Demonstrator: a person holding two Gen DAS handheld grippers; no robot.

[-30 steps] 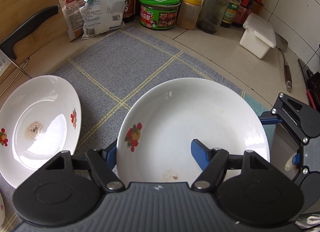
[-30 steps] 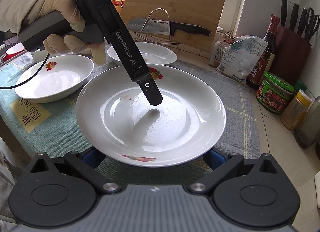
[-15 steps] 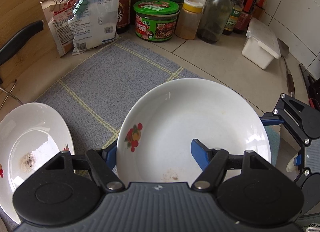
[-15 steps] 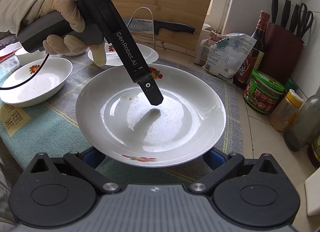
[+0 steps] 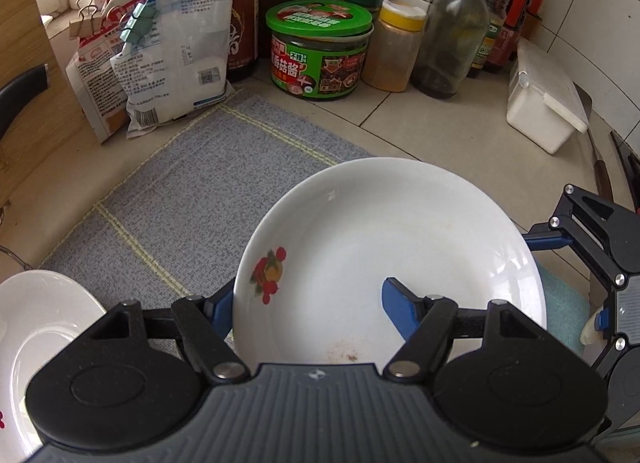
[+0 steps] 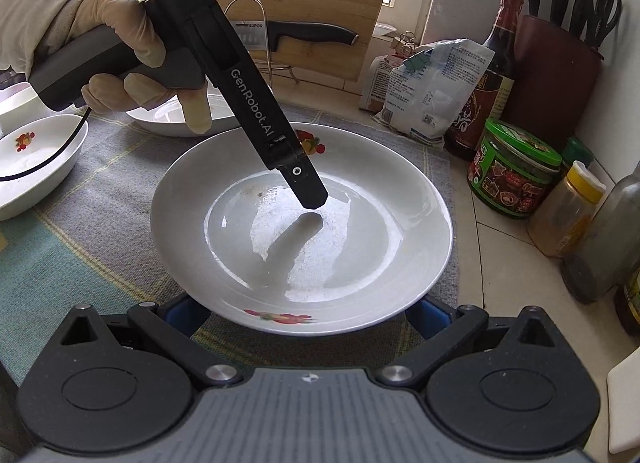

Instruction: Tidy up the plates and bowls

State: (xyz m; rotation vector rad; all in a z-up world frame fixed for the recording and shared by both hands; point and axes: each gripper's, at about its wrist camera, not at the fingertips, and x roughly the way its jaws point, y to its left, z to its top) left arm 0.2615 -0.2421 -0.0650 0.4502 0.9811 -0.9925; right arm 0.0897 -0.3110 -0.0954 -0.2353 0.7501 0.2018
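A white deep plate (image 5: 392, 247) with a red fruit motif is held just above the grey mat (image 5: 192, 191). My left gripper (image 5: 308, 295) is shut on its rim, one blue finger inside the dish and the other outside, under the edge. In the right wrist view that gripper (image 6: 310, 195), in a gloved hand (image 6: 120, 43), presses into the same plate (image 6: 304, 231). My right gripper (image 6: 308, 315) stands open wide, its blue fingers under the plate's near rim. A second white plate (image 5: 36, 323) lies at the lower left.
Clipped bags (image 5: 160, 55), a green-lidded jar (image 5: 320, 51), bottles (image 5: 448, 39) and a white box (image 5: 544, 103) line the counter's back. A knife block (image 6: 560, 63), a cutting board with a knife (image 6: 312, 33), a bowl (image 6: 36, 159) and another plate (image 6: 168, 115) show in the right wrist view.
Both grippers and the held plate have moved across the mat toward the jars and bottles. The plate on the left has slid almost out of the left wrist view.
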